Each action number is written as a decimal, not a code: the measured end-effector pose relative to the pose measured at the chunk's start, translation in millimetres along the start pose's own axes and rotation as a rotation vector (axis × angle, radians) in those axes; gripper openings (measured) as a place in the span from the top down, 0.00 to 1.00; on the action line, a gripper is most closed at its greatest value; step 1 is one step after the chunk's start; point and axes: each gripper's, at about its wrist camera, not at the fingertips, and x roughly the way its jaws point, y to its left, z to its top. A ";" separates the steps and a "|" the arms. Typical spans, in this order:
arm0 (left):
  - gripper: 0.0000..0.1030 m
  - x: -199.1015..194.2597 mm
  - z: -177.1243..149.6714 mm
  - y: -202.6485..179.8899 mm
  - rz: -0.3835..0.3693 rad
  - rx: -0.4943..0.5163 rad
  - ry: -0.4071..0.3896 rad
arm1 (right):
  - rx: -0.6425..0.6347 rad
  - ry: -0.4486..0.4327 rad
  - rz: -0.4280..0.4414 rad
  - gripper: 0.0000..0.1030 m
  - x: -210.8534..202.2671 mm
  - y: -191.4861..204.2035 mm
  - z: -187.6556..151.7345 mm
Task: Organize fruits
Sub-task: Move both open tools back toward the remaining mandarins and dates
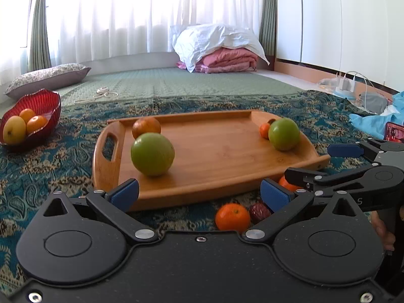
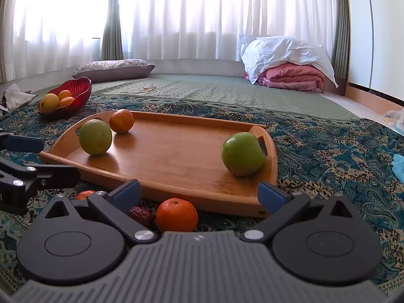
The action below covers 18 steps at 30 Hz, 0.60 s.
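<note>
A wooden tray (image 1: 214, 151) (image 2: 171, 151) lies on the patterned rug. On it are two green apples (image 1: 152, 154) (image 1: 284, 133), an orange (image 1: 146, 127) and a small orange (image 1: 264, 130). A mandarin (image 1: 232, 216) (image 2: 176, 214) and a dark red date (image 1: 260, 212) (image 2: 140, 213) rest on the rug in front of the tray. My left gripper (image 1: 199, 194) stands open at the tray's near edge, nothing between its pads. My right gripper (image 2: 199, 194) is open too, over the mandarin without touching it. Another orange fruit (image 2: 85, 194) lies half hidden between the two grippers.
A red bowl (image 1: 50, 101) (image 2: 83, 85) with a yellow fruit and two oranges sits at the far left on the rug. Behind are a floral pillow (image 1: 48, 75), folded pink bedding (image 1: 227, 60) and curtains. Chargers, cables and blue cloth (image 1: 373, 123) lie at the right.
</note>
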 end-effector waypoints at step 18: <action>0.02 13.1 -23.7 -12.4 -0.008 -0.010 0.064 | -0.075 0.047 -0.026 0.00 5.8 15.1 -17.3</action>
